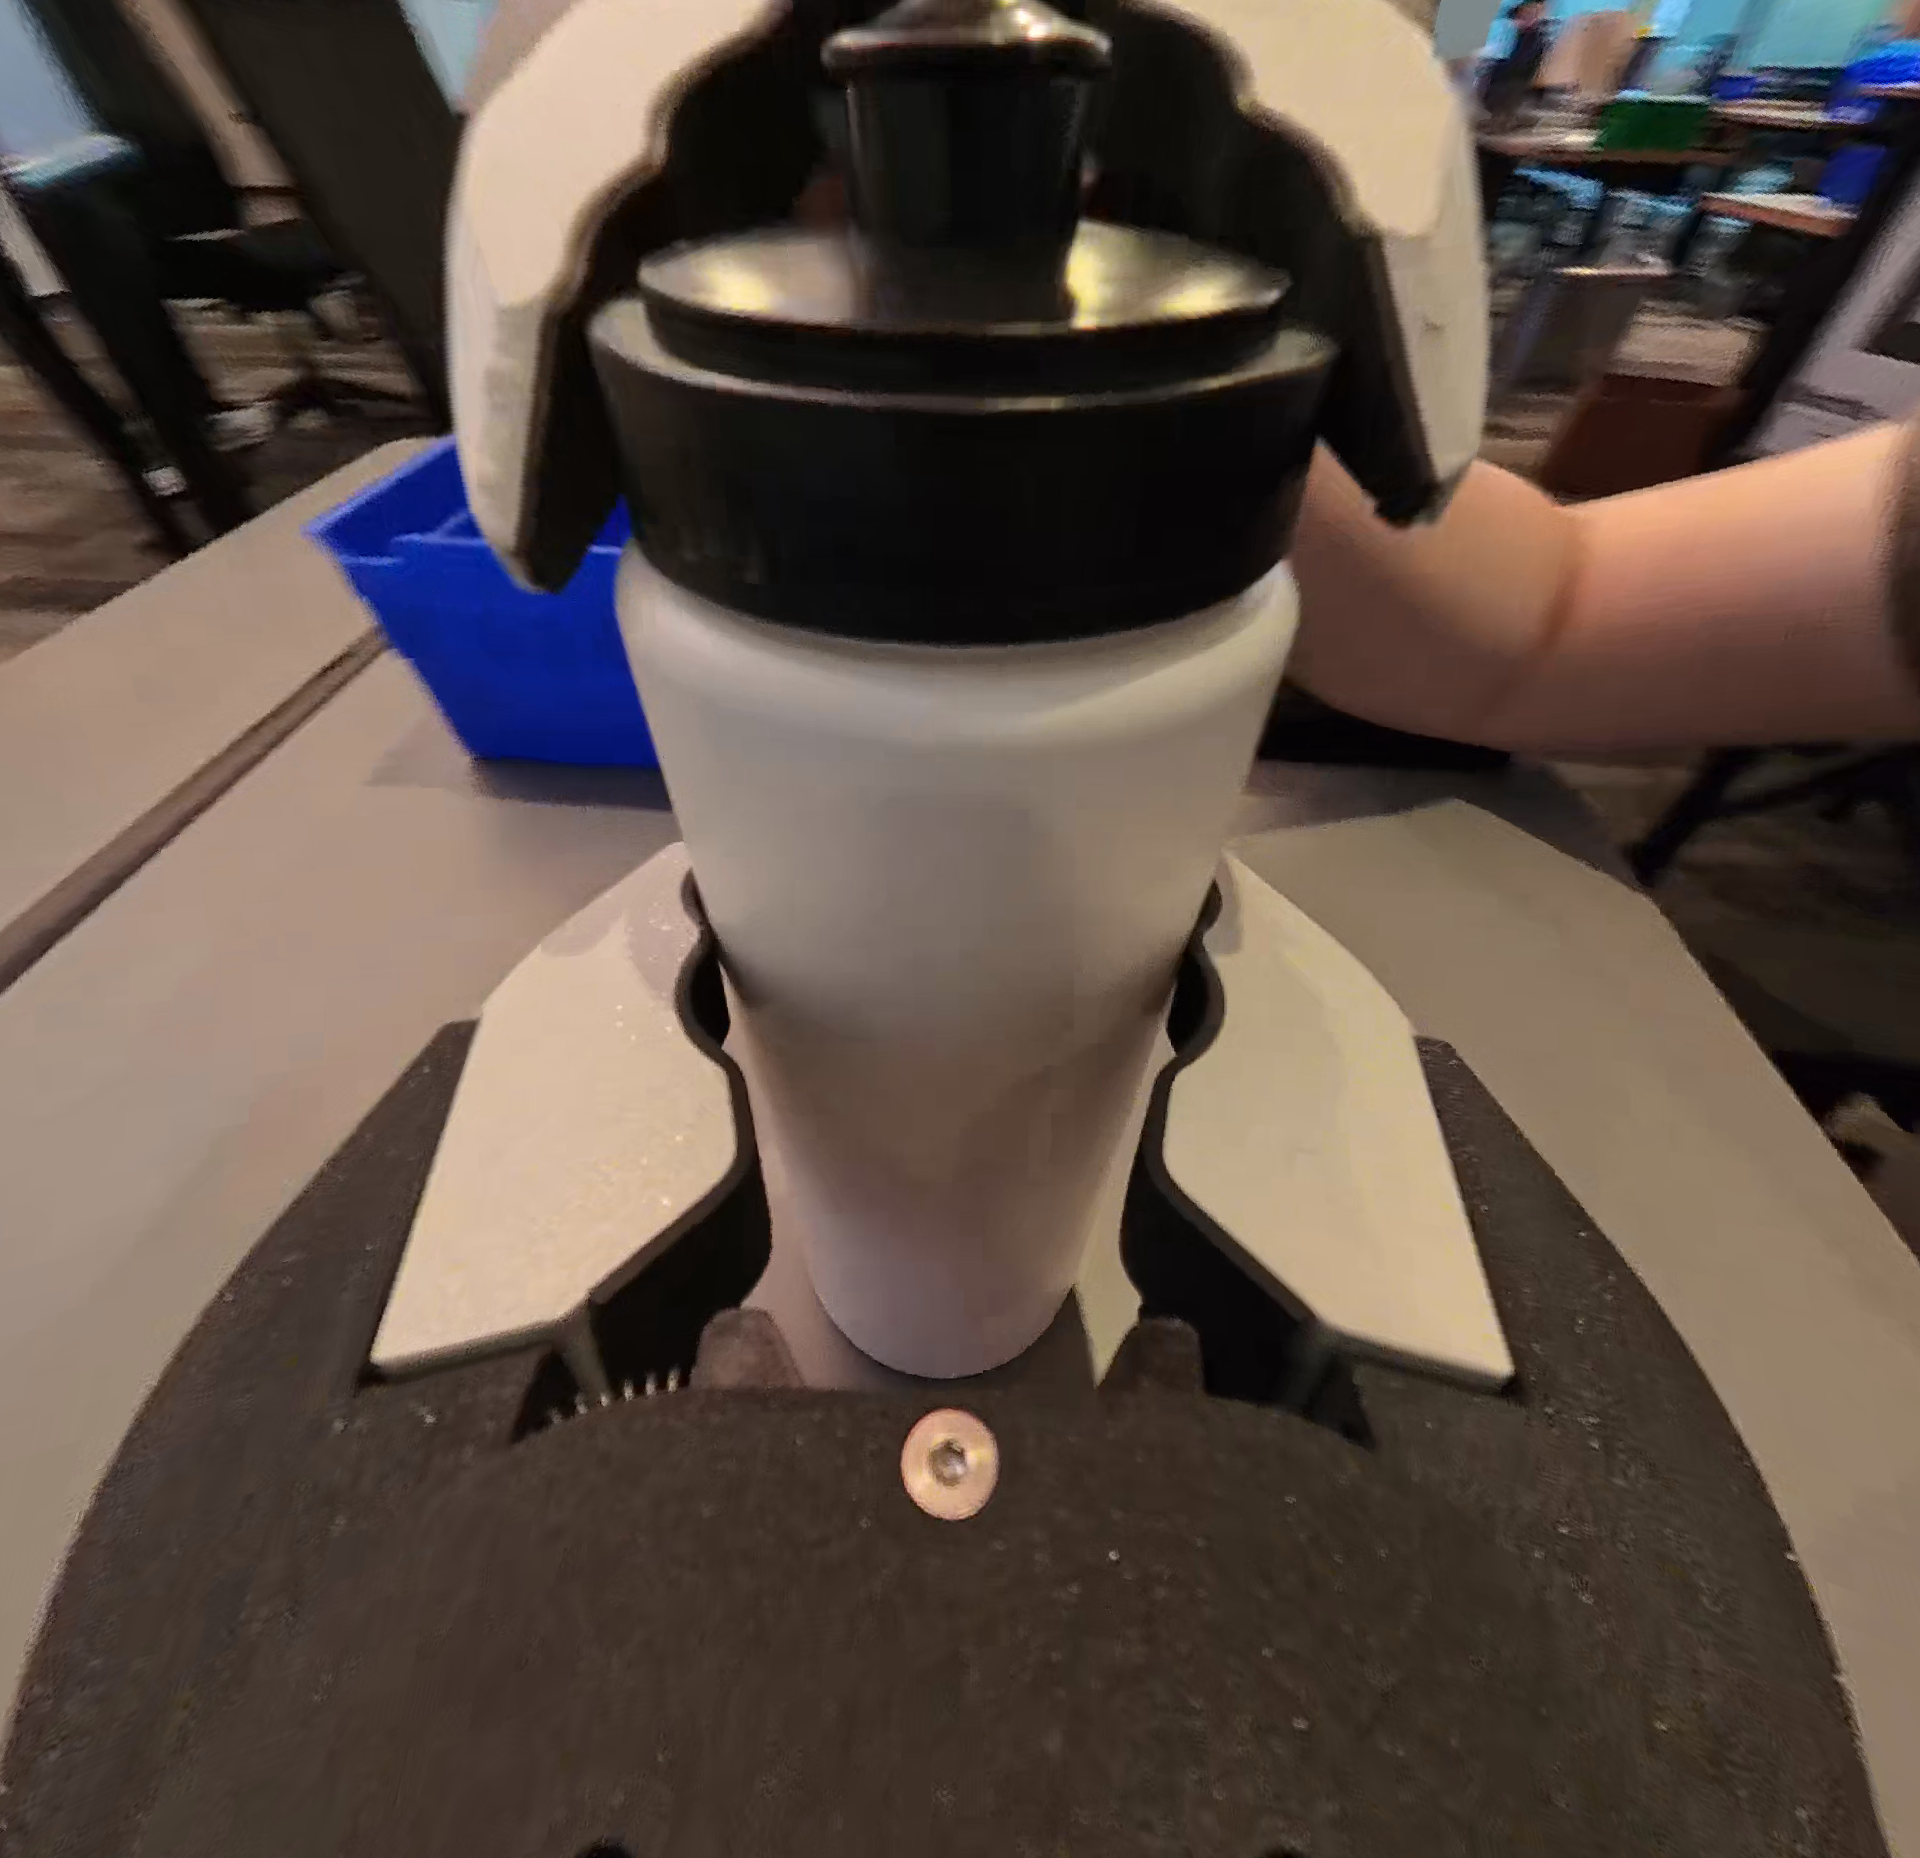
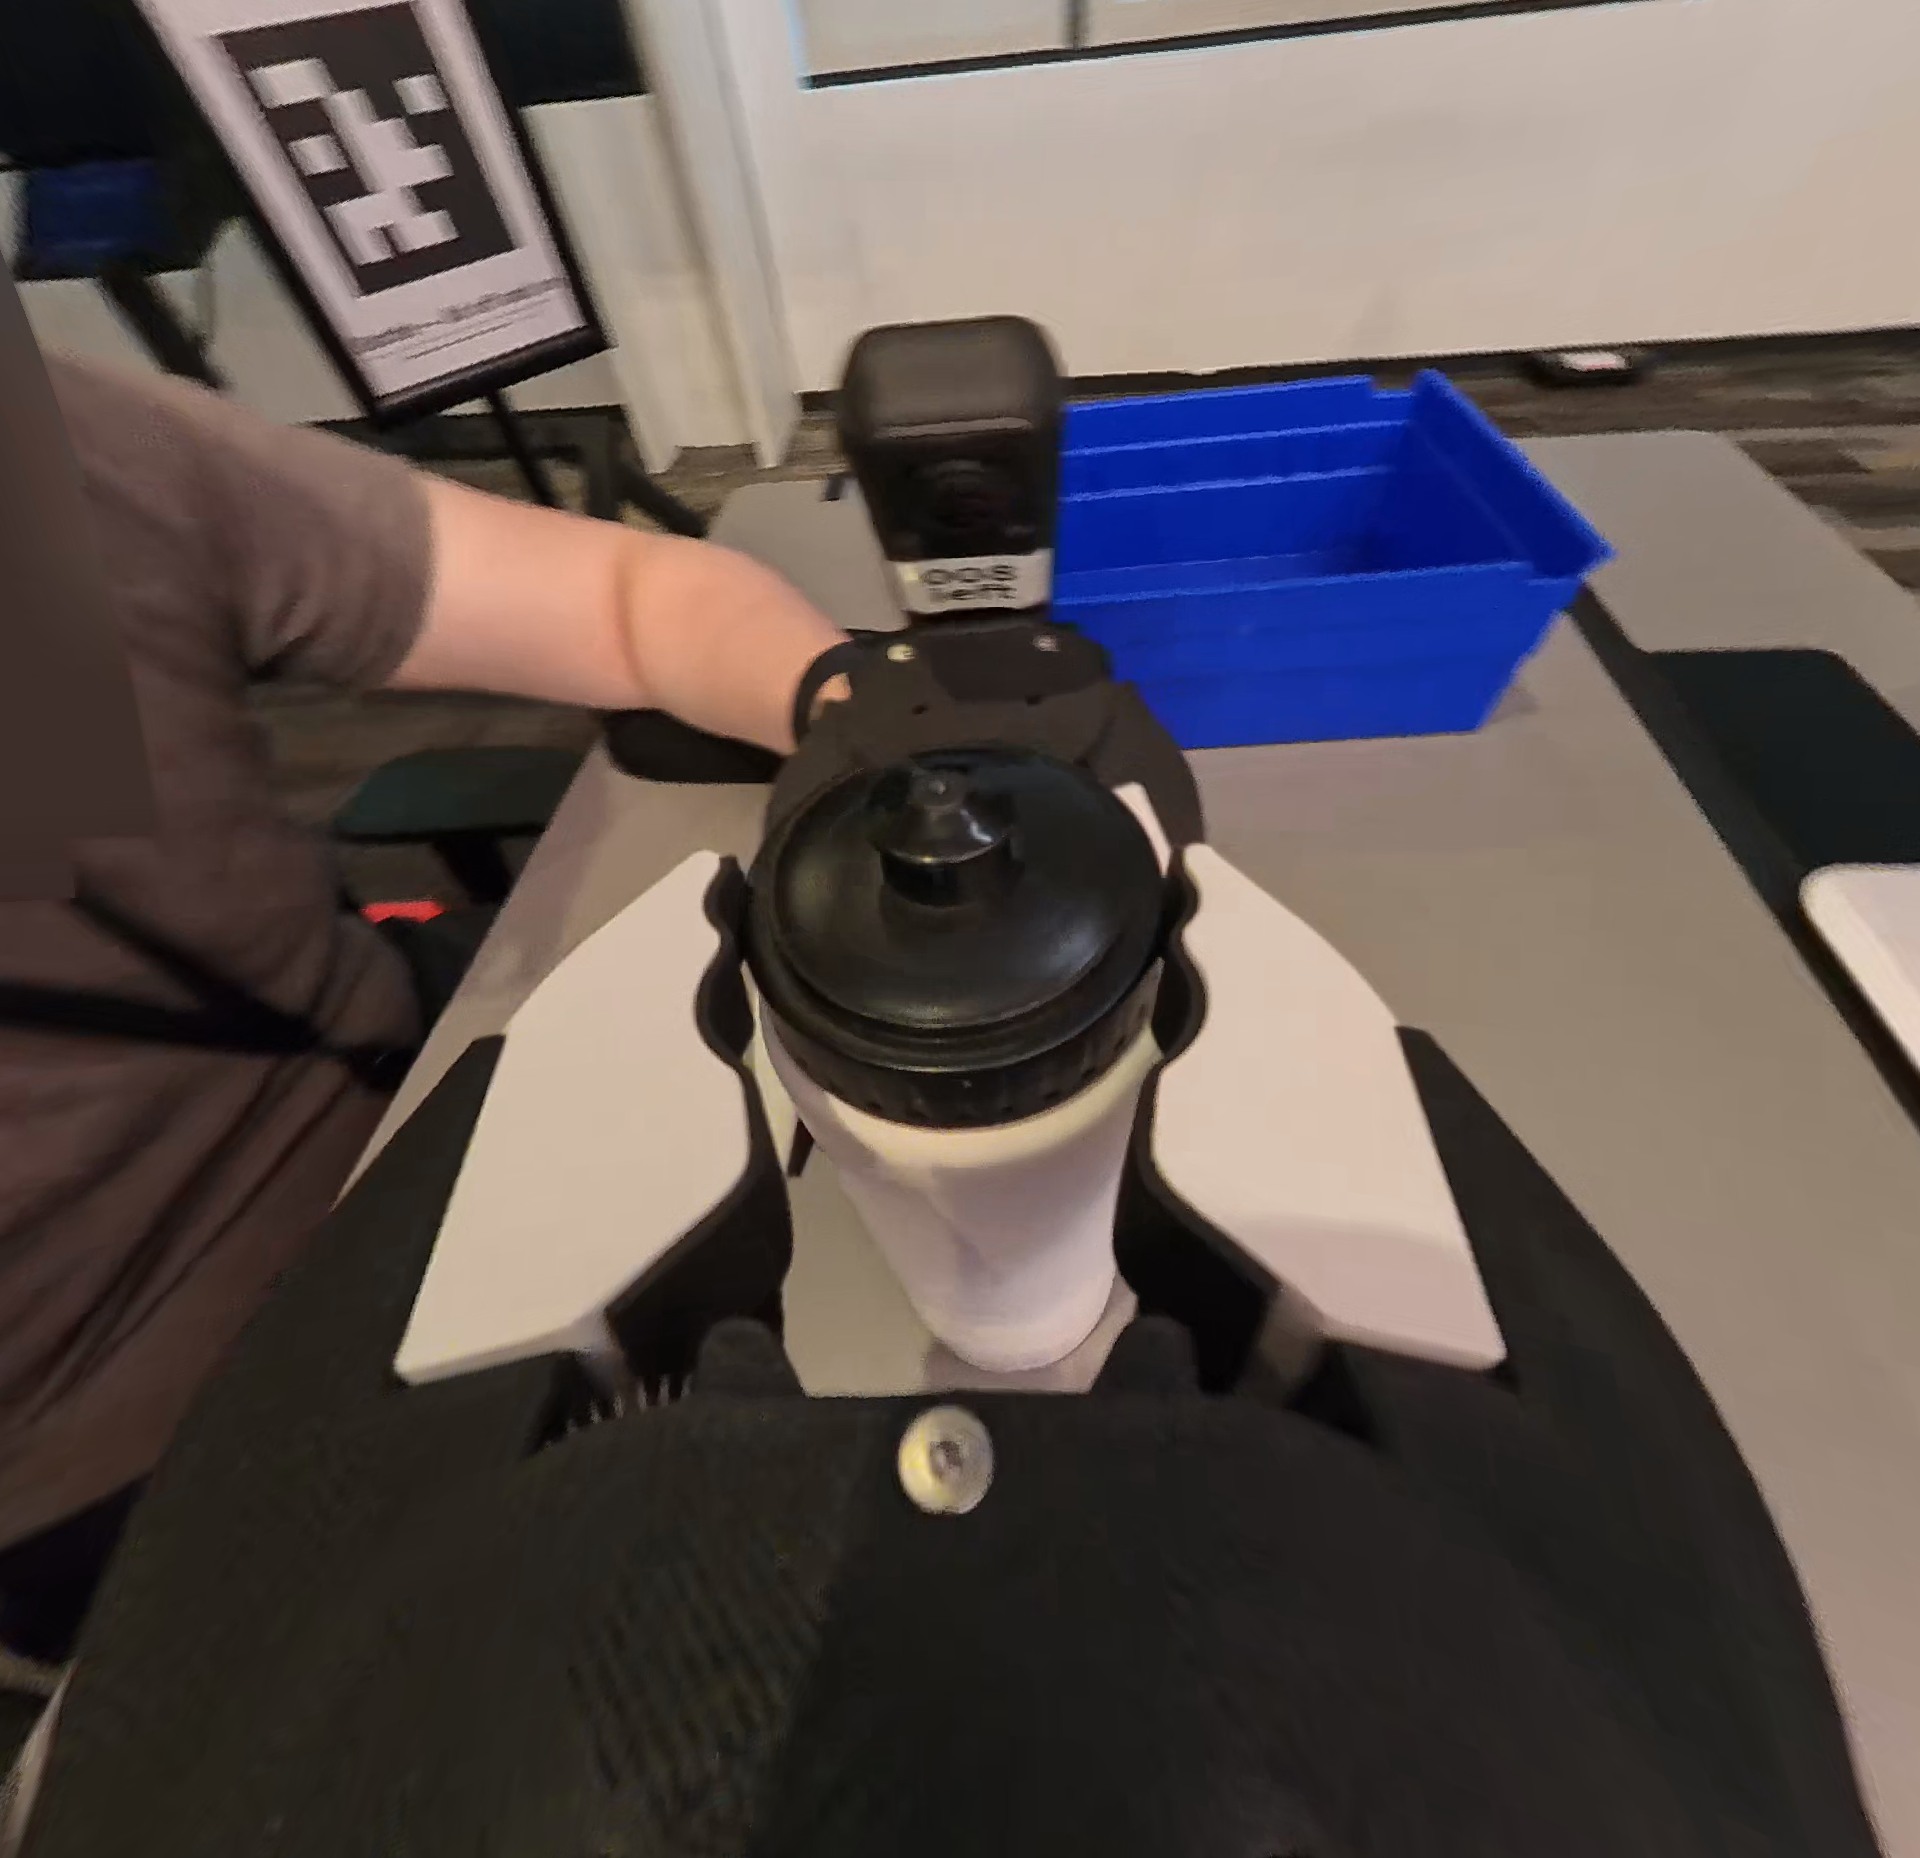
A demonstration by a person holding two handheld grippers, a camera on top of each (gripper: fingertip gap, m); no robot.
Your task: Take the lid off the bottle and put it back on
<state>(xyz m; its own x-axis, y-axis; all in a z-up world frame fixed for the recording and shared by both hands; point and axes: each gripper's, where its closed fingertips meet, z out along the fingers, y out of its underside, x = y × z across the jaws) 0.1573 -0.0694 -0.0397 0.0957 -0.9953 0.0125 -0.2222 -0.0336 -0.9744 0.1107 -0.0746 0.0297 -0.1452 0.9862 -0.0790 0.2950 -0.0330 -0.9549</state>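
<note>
Left tongs point(image 1: 951, 987) clamp bottle point(image 1: 956, 935) | right tongs point(image 2: 951, 935) clamp lid point(image 2: 956, 935) | bottle unmarked

bottle point(image 1: 956, 977) on table point(image 1: 208, 1029) — bin point(image 1: 499, 624) behind it, lid point(image 1: 956, 458) on top.

A white label point(image 2: 971, 584) with dark lettering sits under the black camera point(image 2: 951, 447) beyond the claw; a printed sign point(image 2: 353, 161) stands farther left.

One white bottle point(image 1: 961, 977), one black lid point(image 1: 961, 478), two tongs point(image 1: 951, 935) point(image 2: 951, 935), one blue bin point(image 2: 1320, 561)
</note>
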